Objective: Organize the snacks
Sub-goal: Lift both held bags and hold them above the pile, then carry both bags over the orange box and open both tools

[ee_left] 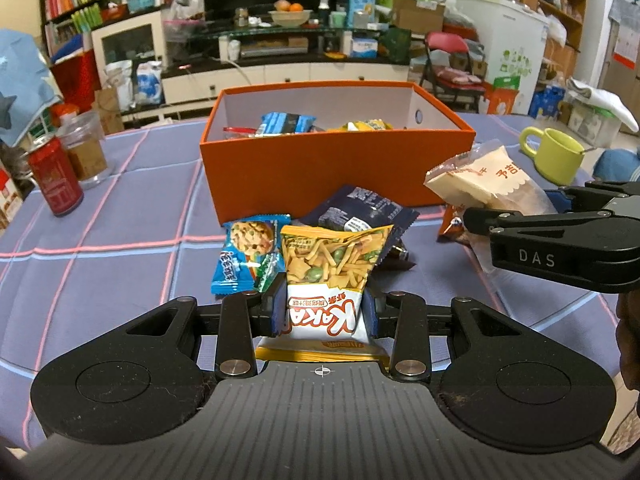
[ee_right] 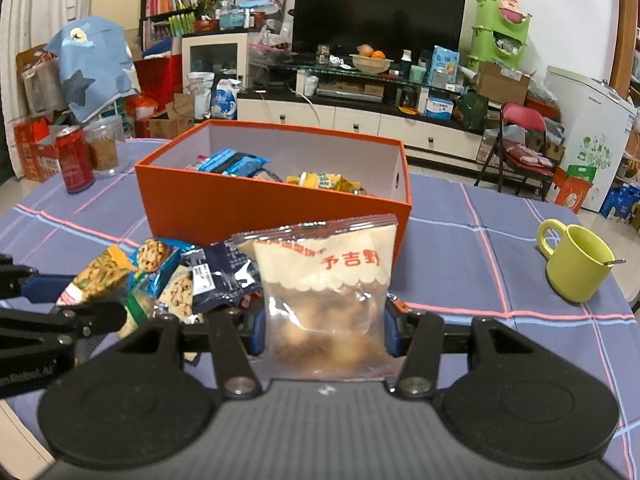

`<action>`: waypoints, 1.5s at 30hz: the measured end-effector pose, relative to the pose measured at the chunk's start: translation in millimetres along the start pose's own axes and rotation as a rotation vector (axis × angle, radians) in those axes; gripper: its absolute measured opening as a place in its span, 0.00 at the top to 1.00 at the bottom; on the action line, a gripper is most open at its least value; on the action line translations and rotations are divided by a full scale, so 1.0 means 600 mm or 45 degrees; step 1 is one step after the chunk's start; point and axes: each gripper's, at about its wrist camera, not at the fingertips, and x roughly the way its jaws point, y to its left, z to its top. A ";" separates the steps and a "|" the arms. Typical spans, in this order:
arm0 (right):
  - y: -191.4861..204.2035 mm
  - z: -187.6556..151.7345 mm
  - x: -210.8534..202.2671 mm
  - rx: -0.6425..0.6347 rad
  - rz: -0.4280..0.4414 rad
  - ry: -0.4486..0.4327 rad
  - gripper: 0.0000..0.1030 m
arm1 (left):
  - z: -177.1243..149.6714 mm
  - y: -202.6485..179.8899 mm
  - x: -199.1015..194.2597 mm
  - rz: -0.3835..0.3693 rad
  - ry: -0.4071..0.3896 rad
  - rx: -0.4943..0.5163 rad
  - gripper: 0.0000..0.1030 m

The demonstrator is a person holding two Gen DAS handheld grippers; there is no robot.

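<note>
**Two packets held, the box waiting just ahead**

An orange box (ee_left: 320, 168) is seen standing open on the blue checked tablecloth (ee_left: 120, 200), with several snacks already lying inside it. A green mug (ee_right: 576, 264) is set well apart to the right, and a red can (ee_left: 54, 176) near the table's far left edge.

In front of the box's near wall a small pile of loose packets is left: a blue cracker packet (ee_left: 248, 256) and a dark navy packet (ee_left: 360, 208) among them.

The left gripper (ee_left: 324, 308) is closed tight on a yellow-and-white pea-snack packet (ee_left: 332, 264), pinched at its lower half. The right gripper (ee_right: 324, 332) is held at a middling width, its pads pressed against both sides of a clear-and-white biscuit bag (ee_right: 328, 276), a fuller thing.

It is judged that both packets are meant for the box. Each should be carried above the near rim before release, so that the wall is not nudged and the pile not dragged along. The biscuit bag is best set down low, since its contents look brittle. The two grippers should be kept apart over the opening, one being emptied toward each end.
</note>
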 end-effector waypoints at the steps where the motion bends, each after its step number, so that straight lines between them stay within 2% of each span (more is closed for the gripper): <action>1: 0.000 0.000 0.000 0.001 0.002 0.000 0.49 | 0.001 0.000 0.001 -0.002 0.001 0.000 0.96; 11: 0.004 0.000 -0.003 -0.012 0.017 -0.004 0.49 | 0.004 0.005 -0.008 0.030 -0.025 -0.006 0.96; 25: 0.019 -0.001 -0.021 -0.040 0.063 -0.029 0.49 | 0.022 0.004 -0.005 0.161 -0.048 -0.041 0.96; 38: 0.018 0.006 -0.037 -0.024 0.091 -0.065 0.49 | 0.033 0.005 -0.018 0.215 -0.070 -0.078 0.96; 45: 0.016 0.008 -0.047 -0.023 0.107 -0.085 0.49 | 0.038 -0.005 -0.023 0.229 -0.088 -0.059 0.96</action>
